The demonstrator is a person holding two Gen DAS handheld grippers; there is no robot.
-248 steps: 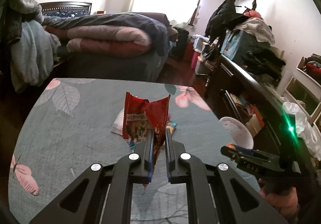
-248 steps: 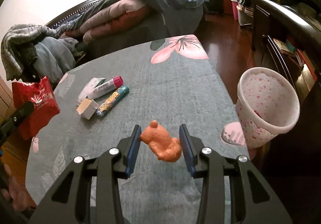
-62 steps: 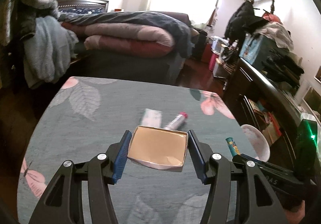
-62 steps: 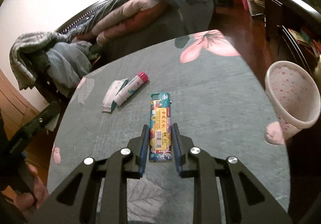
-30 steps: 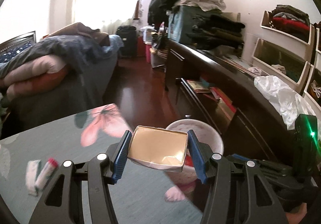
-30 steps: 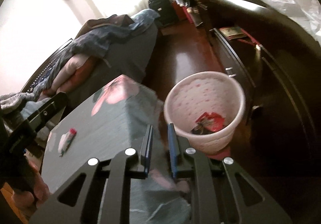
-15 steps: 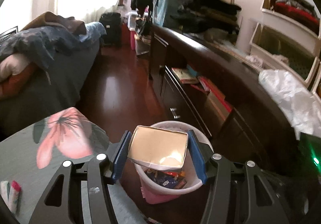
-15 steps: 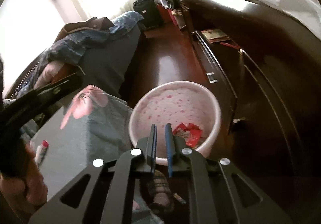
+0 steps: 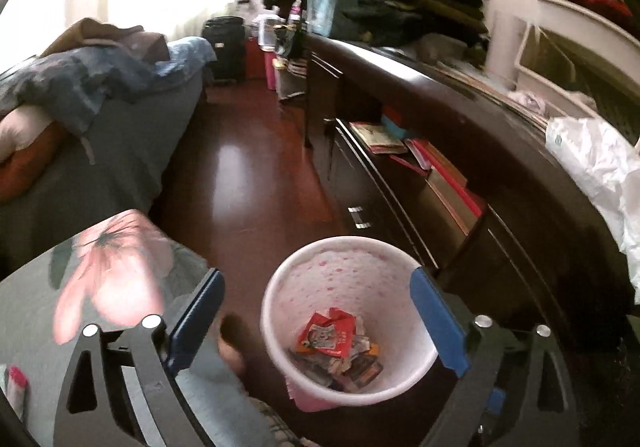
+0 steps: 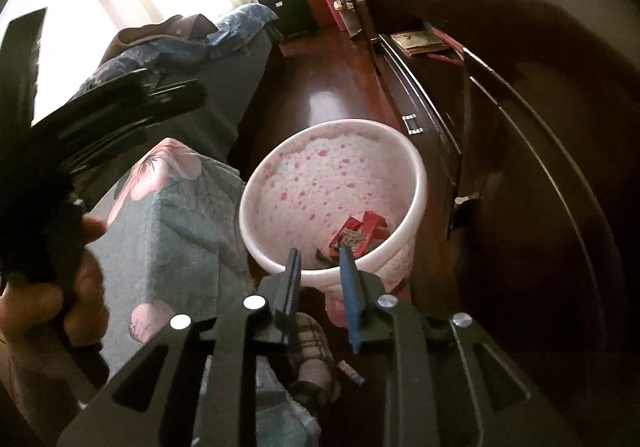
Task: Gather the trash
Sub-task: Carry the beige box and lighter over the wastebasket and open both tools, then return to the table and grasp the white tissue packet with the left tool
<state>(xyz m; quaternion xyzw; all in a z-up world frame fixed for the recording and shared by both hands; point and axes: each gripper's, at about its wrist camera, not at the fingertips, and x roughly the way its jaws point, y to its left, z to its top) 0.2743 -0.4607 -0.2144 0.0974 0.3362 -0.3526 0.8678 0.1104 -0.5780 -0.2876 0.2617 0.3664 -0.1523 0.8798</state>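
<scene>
Pink-speckled waste bin (image 9: pixel 348 331), on the floor beside the flowered table (image 9: pixel 112 279), directly below both claws; red snack wrapper (image 9: pixel 326 335) and other scraps lie in its bottom. Left gripper (image 9: pixel 316 321): jaws just sprung wide, empty, the cardboard box held half a second ago gone, not identifiable among the scraps. Right gripper (image 10: pixel 320 267): jaws just parted slightly, nothing between them, nearer the rim.

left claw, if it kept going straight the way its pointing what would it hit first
Most likely the inside of the pink-speckled bin: the open left claw frames its mouth, so it would probably land on the red snack wrapper atop the trash. Depth is unclear; nothing shows in between.
</scene>
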